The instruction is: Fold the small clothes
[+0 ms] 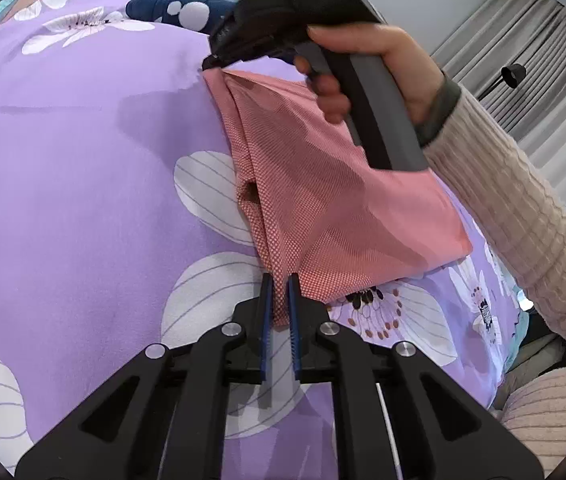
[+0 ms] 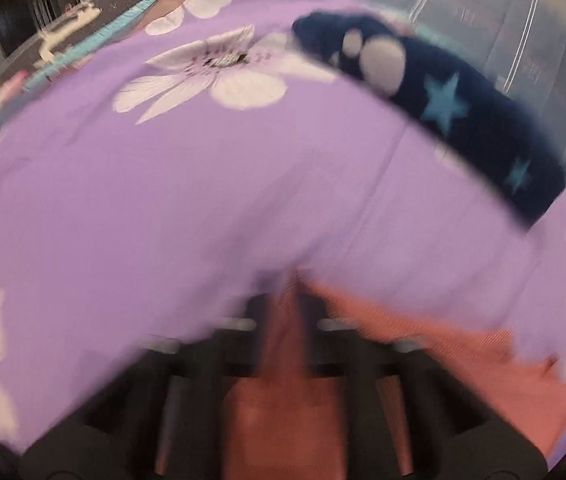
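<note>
Left tongs (image 1: 280, 300): blue-padded jaws nearly closed, gripping the near corner of the salmon-pink mesh garment (image 1: 323, 200). Right tongs (image 1: 213, 62): pointed steeply down, closed on the far corner of the same garment; the right wrist view, though blurred, shows pink cloth running between its jaws (image 2: 285, 304). The person's right hand (image 1: 367, 68) grips the handle, cream ribbed sleeve (image 1: 523, 216) behind it.

Governing relation: the garment's long axis runs from the left tongs at the near end to the right tongs at the far end, with one folded edge stretched between the two grips. The body of the cloth spreads to the right of that line and lies on the bed's purple floral sheet (image 1: 83, 160). Each tongs already holds its own corner; neither needs to reach.

Judgement: a fold is in hand, with the held edge ready to be carried across.

A folded navy spotted garment (image 1: 179, 10) lies further away on the bed, well apart.
</note>
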The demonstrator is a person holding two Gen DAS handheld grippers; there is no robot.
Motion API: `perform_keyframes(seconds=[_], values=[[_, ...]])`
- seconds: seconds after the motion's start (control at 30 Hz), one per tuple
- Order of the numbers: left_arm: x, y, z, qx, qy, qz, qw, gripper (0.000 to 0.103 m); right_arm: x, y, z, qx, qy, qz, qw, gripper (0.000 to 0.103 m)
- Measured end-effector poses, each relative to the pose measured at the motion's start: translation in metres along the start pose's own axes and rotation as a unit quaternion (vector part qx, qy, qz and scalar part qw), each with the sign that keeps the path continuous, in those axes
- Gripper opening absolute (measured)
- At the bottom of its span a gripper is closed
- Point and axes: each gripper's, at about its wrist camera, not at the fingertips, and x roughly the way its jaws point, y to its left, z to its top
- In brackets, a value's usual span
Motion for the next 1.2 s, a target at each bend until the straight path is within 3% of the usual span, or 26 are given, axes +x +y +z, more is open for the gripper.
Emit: perform_keyframes(seconds=[0.1, 0.23, 0.3, 0.33, 0.37, 0.43, 0.53, 0.8, 0.93, 1.07, 1.13, 1.2], values=[[0.000, 0.000, 0.000, 0.000, -0.002, -0.002, 1.0000, 0.008, -0.015, -0.011, 0.007, 0.040, -0.034, 0.033, 0.998, 0.002], [0.001, 0.002, -0.001, -0.008, -0.002, -0.012, 0.9999, 0.009, -0.004, -0.021, 0.004, 0.028, -0.029, 0.063, 0.997, 0.001], [0.001, 0.001, -0.001, -0.004, -0.003, -0.008, 1.0000, 0.009, -0.011, -0.040, 0.003, 0.073, -0.052, 0.077, 0.993, 0.012], [0.001, 0.001, -0.001, -0.004, -0.002, -0.007, 1.0000, 0.009, -0.016, -0.050, 0.002, 0.101, -0.060, 0.084, 0.990, 0.034], [0.001, 0.000, -0.001, -0.004, -0.003, -0.007, 1.0000, 0.009, -0.023, -0.059, 0.000, 0.122, -0.069, 0.095, 0.986, 0.048], [0.001, 0.000, -0.001, -0.003, -0.003, -0.006, 1.0000, 0.009, -0.040, -0.071, -0.003, 0.132, -0.083, 0.104, 0.982, 0.045], [0.001, -0.001, 0.000, -0.002, -0.003, -0.005, 1.0000, 0.009, -0.069, -0.068, -0.021, 0.084, -0.093, 0.088, 0.988, 0.044], [-0.008, 0.003, -0.002, -0.010, -0.009, -0.020, 0.9997, 0.015, -0.126, -0.015, -0.150, -0.089, -0.098, 0.074, 0.988, 0.048], [-0.014, 0.000, -0.005, 0.003, -0.009, -0.001, 1.0000, 0.015, -0.139, 0.017, -0.211, -0.135, -0.087, 0.085, 0.983, 0.051], [-0.028, -0.001, -0.006, 0.016, -0.022, 0.047, 0.9985, 0.020, -0.139, 0.048, -0.239, -0.173, -0.092, 0.064, 0.979, 0.051], [-0.037, 0.004, -0.005, 0.016, -0.034, 0.070, 0.9969, 0.029, -0.136, 0.064, -0.247, -0.196, -0.093, 0.059, 0.974, 0.052], [-0.045, 0.009, -0.003, 0.011, -0.046, 0.092, 0.9946, 0.033, -0.131, 0.079, -0.253, -0.220, -0.100, 0.026, 0.970, 0.054]])
